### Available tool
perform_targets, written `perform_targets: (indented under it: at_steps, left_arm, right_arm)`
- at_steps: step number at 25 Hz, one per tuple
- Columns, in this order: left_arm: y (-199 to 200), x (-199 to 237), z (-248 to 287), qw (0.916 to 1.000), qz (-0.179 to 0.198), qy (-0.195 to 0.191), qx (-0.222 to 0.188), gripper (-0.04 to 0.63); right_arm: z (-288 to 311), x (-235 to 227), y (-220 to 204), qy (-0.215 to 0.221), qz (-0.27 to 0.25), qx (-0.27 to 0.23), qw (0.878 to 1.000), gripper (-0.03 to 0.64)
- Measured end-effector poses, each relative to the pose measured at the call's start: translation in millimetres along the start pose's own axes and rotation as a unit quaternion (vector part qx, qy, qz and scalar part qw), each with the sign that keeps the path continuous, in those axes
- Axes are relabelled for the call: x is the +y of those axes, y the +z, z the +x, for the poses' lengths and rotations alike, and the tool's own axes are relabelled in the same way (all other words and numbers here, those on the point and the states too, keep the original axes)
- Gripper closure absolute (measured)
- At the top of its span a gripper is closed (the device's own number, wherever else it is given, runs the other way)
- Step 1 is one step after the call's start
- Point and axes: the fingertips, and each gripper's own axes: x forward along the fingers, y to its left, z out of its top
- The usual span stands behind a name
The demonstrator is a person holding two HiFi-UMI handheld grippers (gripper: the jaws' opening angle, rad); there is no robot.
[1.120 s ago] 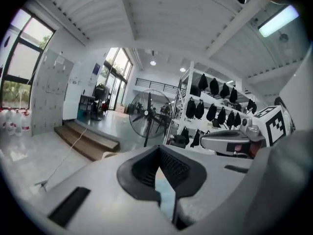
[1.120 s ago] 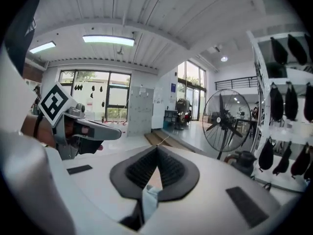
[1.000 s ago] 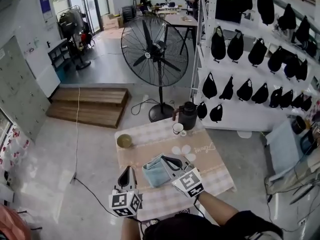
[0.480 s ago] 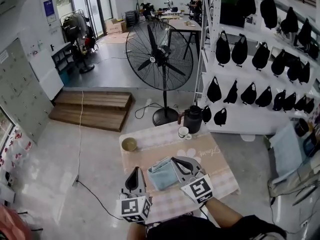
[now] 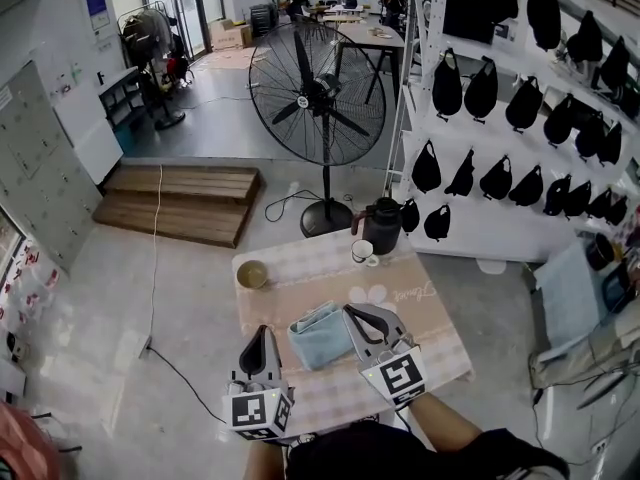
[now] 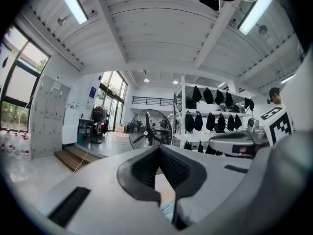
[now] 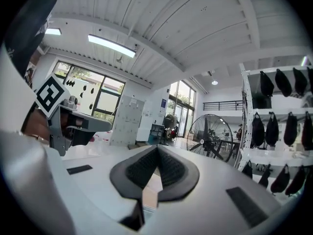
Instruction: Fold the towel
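A light blue towel (image 5: pixel 318 338) lies folded into a small rectangle on the checked tablecloth (image 5: pixel 420 338) of a low table. My left gripper (image 5: pixel 262 331) hovers just left of the table's edge, a short way from the towel, with its jaws shut and nothing in them. My right gripper (image 5: pixel 352 314) is at the towel's right edge, also shut and empty; its body hides that edge. In the left gripper view the jaws (image 6: pixel 159 150) meet at the tips, and the same holds in the right gripper view (image 7: pixel 157 150). Both point level, out across the room.
On the table's far side stand a small bowl (image 5: pixel 251 274), a white cup (image 5: pixel 361 252) and a black jug (image 5: pixel 381 226). Behind it is a big standing fan (image 5: pixel 317 96); a white rack of black bags (image 5: pixel 520 158) is at right. A cable (image 5: pixel 155 268) runs over the floor at left.
Both grippers have risen slightly beside the towel and stayed shut. The towel has not moved.
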Motion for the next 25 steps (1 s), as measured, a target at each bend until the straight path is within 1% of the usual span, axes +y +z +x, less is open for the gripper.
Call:
perform_targets:
  at_steps: [2, 7, 11, 17, 25]
  left_arm:
    - [-0.3, -4.1, 0.2, 1.0000, 0.003, -0.004, -0.003, 0.591]
    - [0.0, -7.0, 2.6, 0.9999, 0.011, -0.001, 0.000, 0.591]
    - [-0.8, -10.9, 3.3, 0.9999, 0.011, -0.008, 0.001, 0.591]
    - [-1.1, -14.9, 3.4, 0.9998, 0.016, -0.013, 0.001, 0.591]
    - [-4.4, -12.4, 6.6, 0.9999, 0.013, -0.011, 0.004, 0.591]
  right_arm:
    - [-2.1, 0.9, -0.7, -0.001, -0.006, 0.001, 1.000, 0.615]
    - [-6.3, -6.0, 1.8, -0.005, 0.003, -0.008, 1.000, 0.615]
    - [-10.2, -6.8, 0.7, -0.011, -0.009, -0.002, 1.000, 0.616]
    - [-13.2, -6.0, 1.9, -0.010, -0.008, -0.002, 1.000, 0.617]
    - [-15.6, -10.0, 0.5, -0.009, 0.000, -0.004, 1.000, 0.617]
